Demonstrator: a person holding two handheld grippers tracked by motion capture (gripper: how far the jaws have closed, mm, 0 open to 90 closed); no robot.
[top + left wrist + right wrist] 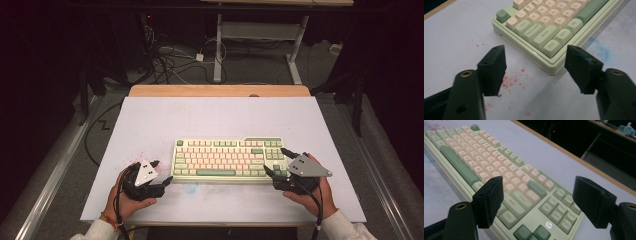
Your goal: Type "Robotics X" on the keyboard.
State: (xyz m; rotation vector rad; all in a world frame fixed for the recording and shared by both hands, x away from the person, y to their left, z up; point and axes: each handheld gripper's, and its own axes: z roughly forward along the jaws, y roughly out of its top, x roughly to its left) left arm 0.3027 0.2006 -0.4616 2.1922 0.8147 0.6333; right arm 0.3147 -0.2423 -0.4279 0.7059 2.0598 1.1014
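Item: pale green plastic keyboard with cream and sage keycaps (pixel 227 159), lying flat on the white tabletop (pixel 210 117), toward its near edge and slightly right of centre, long side running across.

Left gripper (pixel 161 172) is sitting just off the keyboard's left end, held in the person's left hand (pixel 126 197). Its black fingers (pixel 492 68) are standing spread with nothing between them; the keyboard's near-left corner is lying just ahead of them, apart from both.

Right gripper (pixel 276 161) is sitting at the keyboard's right end in the right hand (pixel 312 192), its fingers (pixel 489 198) spread wide over the right-hand keys, pinching nothing. Whether they are touching the case cannot be told.

View notes: the left gripper view is giving legible keycaps: Tab, Caps Lock, Shift, Ctrl, Win, Alt. It is also showing red specks (pixel 510 81) and a blue smear (pixel 600 47) on the tabletop. The right gripper view is showing a round silver badge (pixel 548 225) on the case near the arrow keys, seemingly reading "hp". The high view is showing the wooden strip (pixel 220 90) along the tabletop's far edge and the cables on the floor (pixel 172 62) beyond.
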